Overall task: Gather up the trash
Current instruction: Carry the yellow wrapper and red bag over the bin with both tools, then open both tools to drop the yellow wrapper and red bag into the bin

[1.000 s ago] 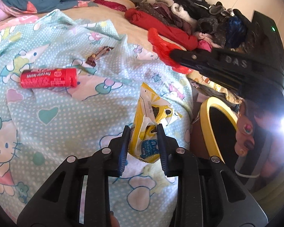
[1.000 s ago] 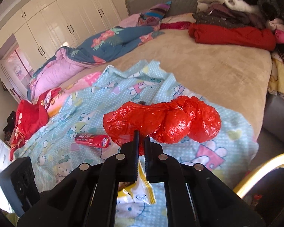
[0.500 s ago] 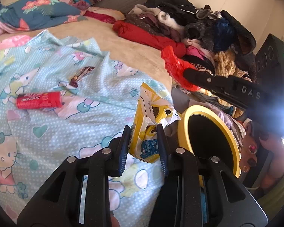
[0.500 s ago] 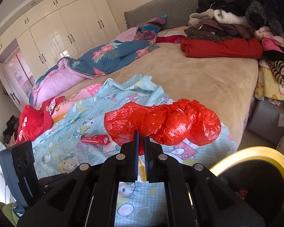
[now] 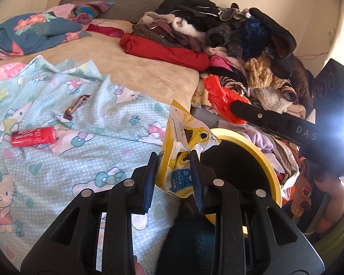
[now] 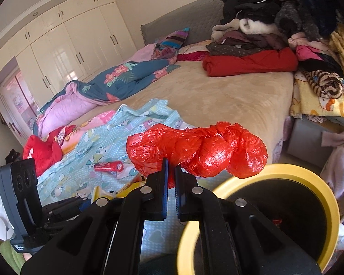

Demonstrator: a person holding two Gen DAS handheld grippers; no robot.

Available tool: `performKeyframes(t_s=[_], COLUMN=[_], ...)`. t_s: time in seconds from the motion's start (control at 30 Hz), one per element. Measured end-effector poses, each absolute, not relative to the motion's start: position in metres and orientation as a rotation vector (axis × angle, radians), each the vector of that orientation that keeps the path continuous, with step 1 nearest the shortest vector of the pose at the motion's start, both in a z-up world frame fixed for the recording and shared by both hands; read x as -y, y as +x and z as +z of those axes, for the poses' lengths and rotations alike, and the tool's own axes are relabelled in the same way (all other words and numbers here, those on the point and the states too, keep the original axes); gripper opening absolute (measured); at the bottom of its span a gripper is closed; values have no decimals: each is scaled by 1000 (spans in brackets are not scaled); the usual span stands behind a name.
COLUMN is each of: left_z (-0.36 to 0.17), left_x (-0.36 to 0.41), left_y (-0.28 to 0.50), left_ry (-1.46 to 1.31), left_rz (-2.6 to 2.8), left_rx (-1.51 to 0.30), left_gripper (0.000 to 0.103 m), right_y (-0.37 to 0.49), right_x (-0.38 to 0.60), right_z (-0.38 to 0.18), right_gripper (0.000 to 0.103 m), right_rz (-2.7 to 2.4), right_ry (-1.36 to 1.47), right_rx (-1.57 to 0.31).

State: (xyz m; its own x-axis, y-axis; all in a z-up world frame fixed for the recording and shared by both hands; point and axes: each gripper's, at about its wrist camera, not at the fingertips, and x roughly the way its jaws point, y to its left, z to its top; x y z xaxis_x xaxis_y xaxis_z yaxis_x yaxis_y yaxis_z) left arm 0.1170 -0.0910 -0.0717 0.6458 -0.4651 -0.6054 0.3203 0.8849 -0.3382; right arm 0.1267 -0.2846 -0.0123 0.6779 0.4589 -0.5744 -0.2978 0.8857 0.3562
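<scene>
My left gripper [image 5: 173,160] is shut on a crumpled yellow and white snack wrapper [image 5: 183,146] and holds it at the near rim of a yellow-rimmed black bin [image 5: 247,144]. My right gripper [image 6: 171,167] is shut on a knotted red plastic bag [image 6: 199,150], held above the bed edge just left of the bin [image 6: 261,206]. The right gripper with its red bag [image 5: 220,98] also shows in the left wrist view, beyond the bin. A red tube [image 5: 33,135] and a small brown wrapper [image 5: 76,105] lie on the Hello Kitty blanket [image 5: 57,160].
A large heap of clothes [image 5: 229,41] fills the bed's right side and spills toward the bin. A floral quilt [image 6: 117,80] and pillows lie at the bed's far end. White wardrobes [image 6: 64,48] line the far wall.
Both grippers have moved right, off the blanket and toward the bin, each still holding its item. The bin's opening now fills more of both views.
</scene>
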Motion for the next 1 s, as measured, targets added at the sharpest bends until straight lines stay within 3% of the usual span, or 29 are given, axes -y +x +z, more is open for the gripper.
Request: performKeyframes(t_s=[1.0], left_z=[-62], left_x=[171], left_y=[115], left_ry=[-97], left_rz=[-503], left_rx=[-757], left_gripper=[22], right_y=[68], right_x=[384], right_z=[-48], right_gripper=[5], right_rz=[341], right_ry=[303], right_rx=[-799])
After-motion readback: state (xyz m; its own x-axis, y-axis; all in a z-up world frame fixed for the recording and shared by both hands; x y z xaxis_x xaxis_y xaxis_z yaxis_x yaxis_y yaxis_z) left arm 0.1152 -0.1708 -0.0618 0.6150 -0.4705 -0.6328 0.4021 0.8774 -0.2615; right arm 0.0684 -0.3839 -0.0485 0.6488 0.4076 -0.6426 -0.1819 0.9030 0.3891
